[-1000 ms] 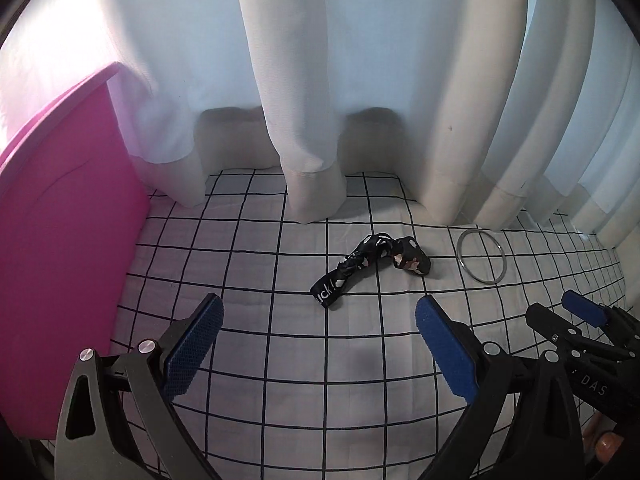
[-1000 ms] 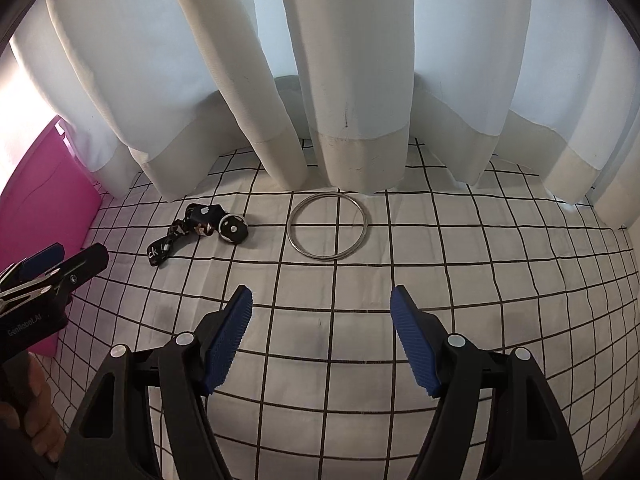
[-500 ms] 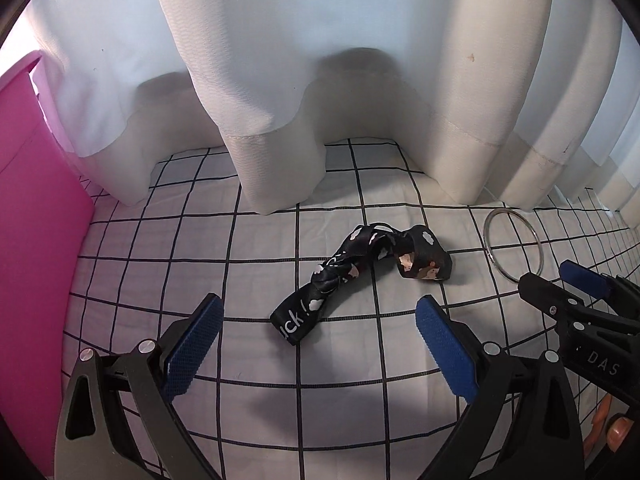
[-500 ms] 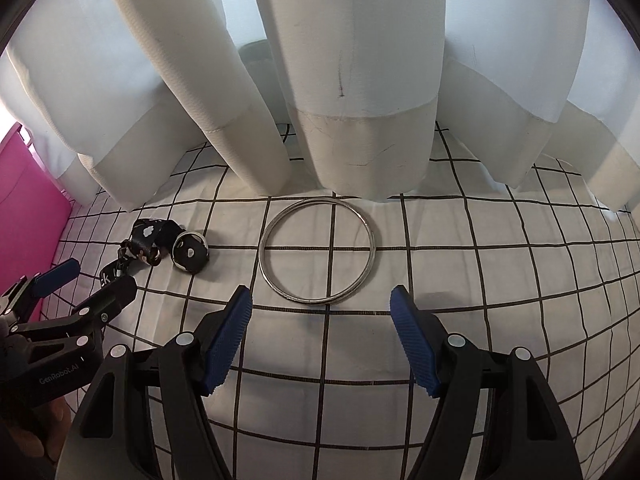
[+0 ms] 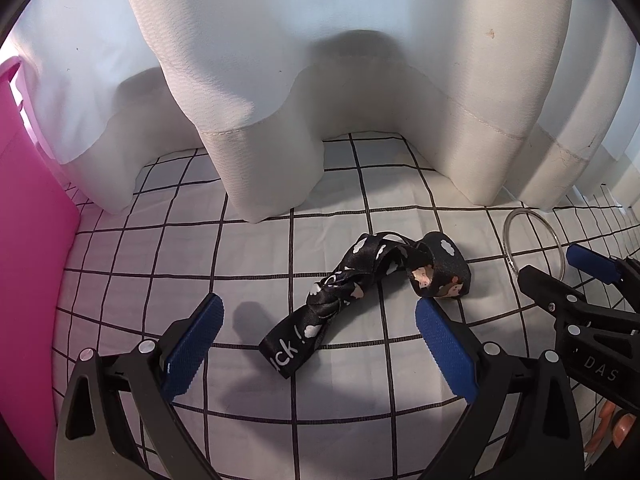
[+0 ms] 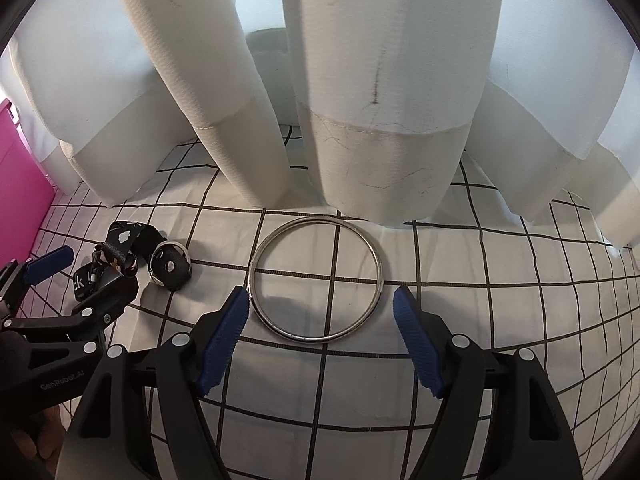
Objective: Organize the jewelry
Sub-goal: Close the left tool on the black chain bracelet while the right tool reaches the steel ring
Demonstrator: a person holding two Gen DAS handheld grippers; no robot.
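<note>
A black printed ribbon strap (image 5: 360,288) lies twisted on the white grid cloth, just ahead of and between the fingers of my open left gripper (image 5: 318,344). It also shows at the left of the right wrist view (image 6: 132,260). A silver bangle (image 6: 316,280) lies flat on the cloth, directly in front of my open right gripper (image 6: 322,340), its near rim between the fingertips. The bangle shows at the right of the left wrist view (image 5: 534,246), partly behind the right gripper. Both grippers are empty.
A pink box (image 5: 28,280) stands at the left edge, also seen in the right wrist view (image 6: 20,184). White curtain folds (image 6: 360,120) hang down onto the cloth just behind the strap and bangle.
Both grippers have moved forward and lower; the strap and the bangle now sit close in front of the fingertips. Neither object has moved.
</note>
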